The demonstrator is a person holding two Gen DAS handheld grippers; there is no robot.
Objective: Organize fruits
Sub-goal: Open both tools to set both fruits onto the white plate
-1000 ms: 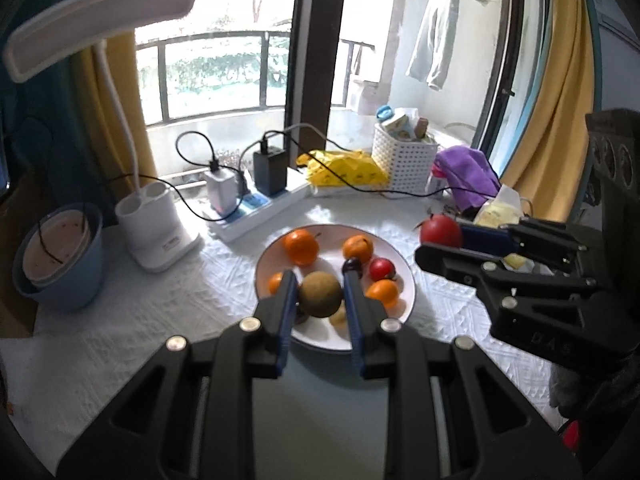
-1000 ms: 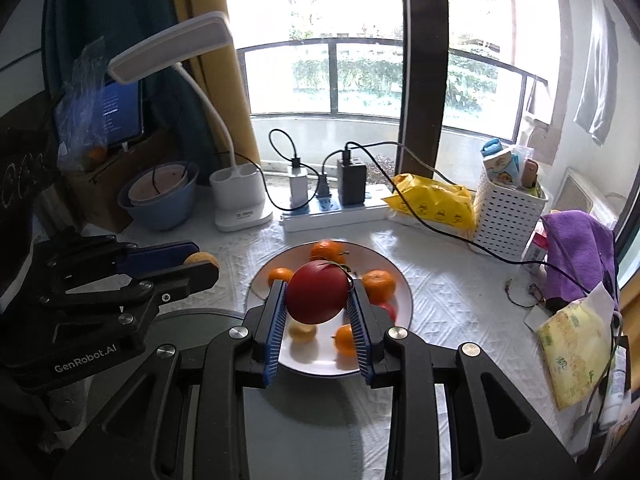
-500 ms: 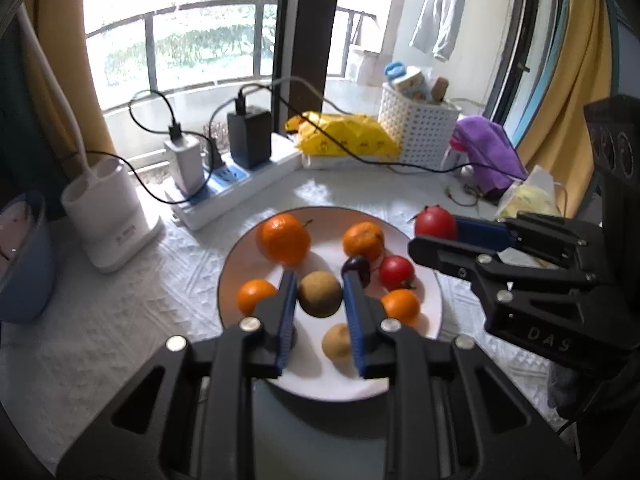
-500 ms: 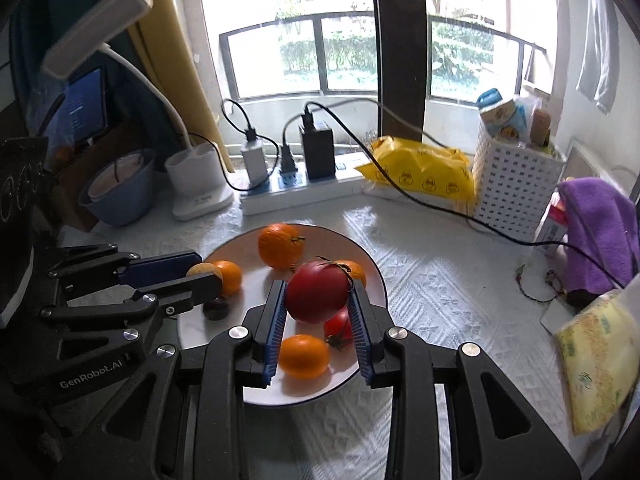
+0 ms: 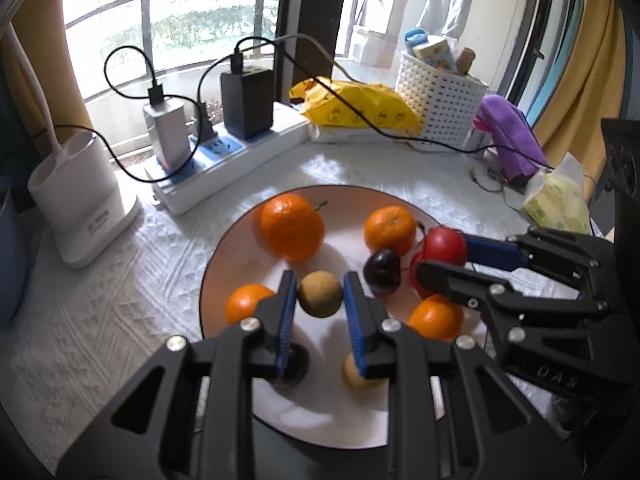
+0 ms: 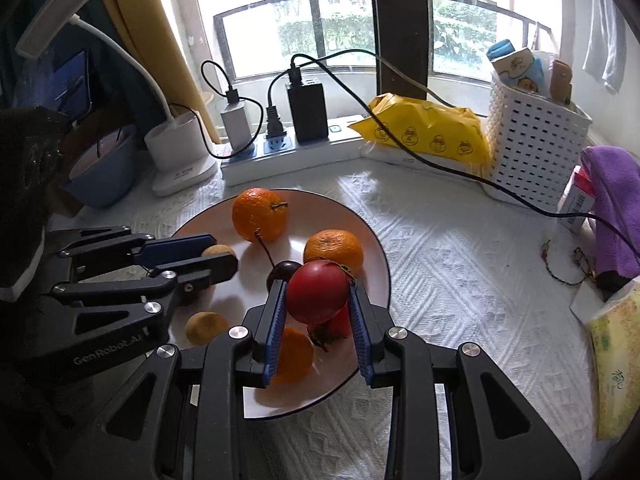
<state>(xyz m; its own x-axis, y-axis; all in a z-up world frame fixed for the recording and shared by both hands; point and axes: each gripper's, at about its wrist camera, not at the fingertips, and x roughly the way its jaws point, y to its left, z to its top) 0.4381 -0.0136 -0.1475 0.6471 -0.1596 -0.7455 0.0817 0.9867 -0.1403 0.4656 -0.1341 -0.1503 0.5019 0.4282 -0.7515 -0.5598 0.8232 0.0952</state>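
Round white ceramic plate (image 5: 224,256) with a thin dark rim, centre of frame, bearing bright orange mandarins (image 5: 291,226), a dull tan-brown round fruit (image 5: 320,294), a glossy dark purple cherry (image 5: 382,267) and a deep red tomato (image 6: 317,297). Black plastic gripper fingers with ridged blue pads (image 6: 275,330). White embossed tablecloth (image 6: 460,280) with raised geometric lines. Upper right: white perforated plastic basket (image 6: 532,152), yellow printed plastic bag (image 6: 428,128), purple cloth (image 6: 612,208). Upper left: mustard-yellow curtain (image 6: 160,36).
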